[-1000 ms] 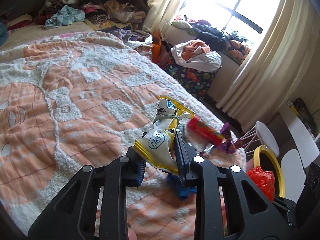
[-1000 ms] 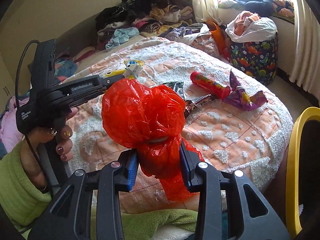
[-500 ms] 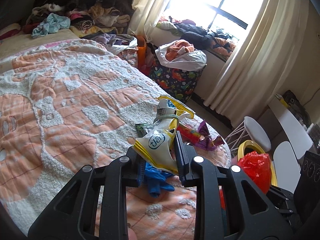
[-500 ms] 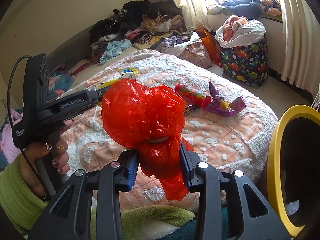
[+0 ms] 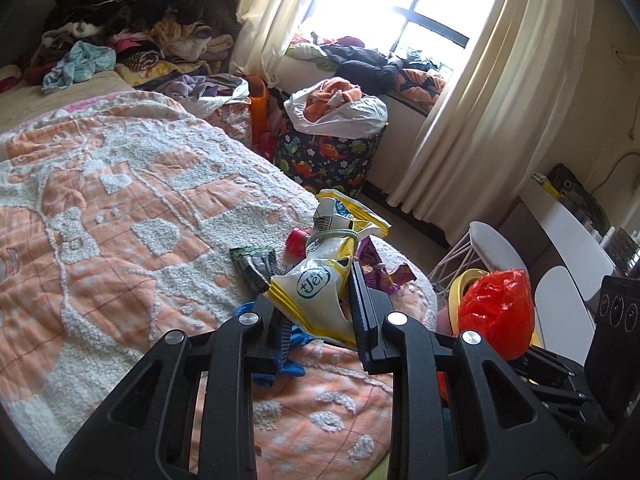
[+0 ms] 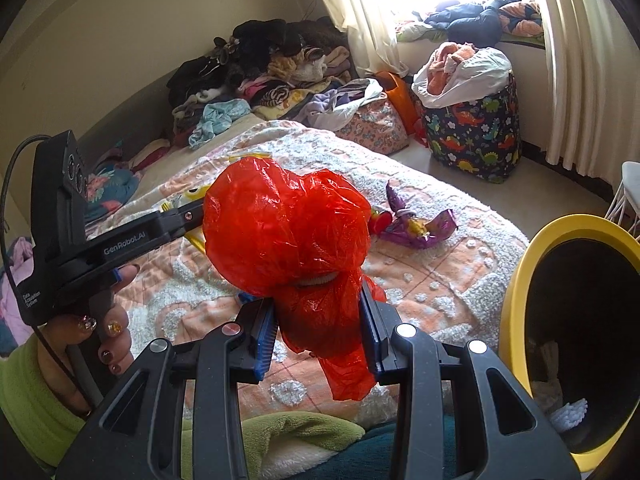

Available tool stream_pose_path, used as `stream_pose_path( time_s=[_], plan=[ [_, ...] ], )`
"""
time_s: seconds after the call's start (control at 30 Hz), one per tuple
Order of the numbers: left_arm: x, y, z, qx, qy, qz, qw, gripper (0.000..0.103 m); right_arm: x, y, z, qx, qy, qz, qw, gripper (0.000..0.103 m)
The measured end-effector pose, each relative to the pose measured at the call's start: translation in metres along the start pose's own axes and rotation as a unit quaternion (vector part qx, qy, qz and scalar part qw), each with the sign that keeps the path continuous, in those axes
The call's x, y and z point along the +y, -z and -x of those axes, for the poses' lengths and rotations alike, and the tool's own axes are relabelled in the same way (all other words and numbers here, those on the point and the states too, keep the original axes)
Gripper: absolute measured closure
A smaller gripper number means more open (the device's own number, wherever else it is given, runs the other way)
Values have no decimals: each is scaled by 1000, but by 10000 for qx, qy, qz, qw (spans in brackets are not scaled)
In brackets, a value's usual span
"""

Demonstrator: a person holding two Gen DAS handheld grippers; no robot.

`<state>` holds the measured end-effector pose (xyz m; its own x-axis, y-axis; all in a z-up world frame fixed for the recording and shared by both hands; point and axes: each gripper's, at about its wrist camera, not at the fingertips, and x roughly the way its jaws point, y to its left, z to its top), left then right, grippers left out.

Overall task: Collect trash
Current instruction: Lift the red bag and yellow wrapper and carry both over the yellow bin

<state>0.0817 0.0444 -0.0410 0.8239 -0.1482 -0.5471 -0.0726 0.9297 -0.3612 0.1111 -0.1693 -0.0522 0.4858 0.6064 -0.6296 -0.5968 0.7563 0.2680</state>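
My left gripper is shut on a crumpled white-and-yellow snack bag, held above the bed. In the right wrist view my right gripper is shut on a tied red plastic bag; that red bag also shows at the right of the left wrist view. A yellow-rimmed bin with a dark inside stands at the right, close to the right gripper. On the bed lie a purple wrapper, a red tube, a dark green wrapper and a blue scrap.
An orange-and-white bedspread covers the bed, with a heap of clothes at its far end. A dinosaur-print laundry basket stands by the curtained window. A white stool stands near the bin. A hand in a green sleeve holds the left gripper.
Both grippers have drawn back and up from the bed, each keeping its hold. The yellow bin has come further into the right wrist view, and more of the room's right side into the left.
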Motion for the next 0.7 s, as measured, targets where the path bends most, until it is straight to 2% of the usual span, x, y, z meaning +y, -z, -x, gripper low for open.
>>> stream_pose_path(
  time_s=[0.7],
  plan=[
    [-53, 8, -2, 133, 375, -513, 9979, 84, -48, -9, 38, -474, 315, -531, 9970, 69]
  ],
)
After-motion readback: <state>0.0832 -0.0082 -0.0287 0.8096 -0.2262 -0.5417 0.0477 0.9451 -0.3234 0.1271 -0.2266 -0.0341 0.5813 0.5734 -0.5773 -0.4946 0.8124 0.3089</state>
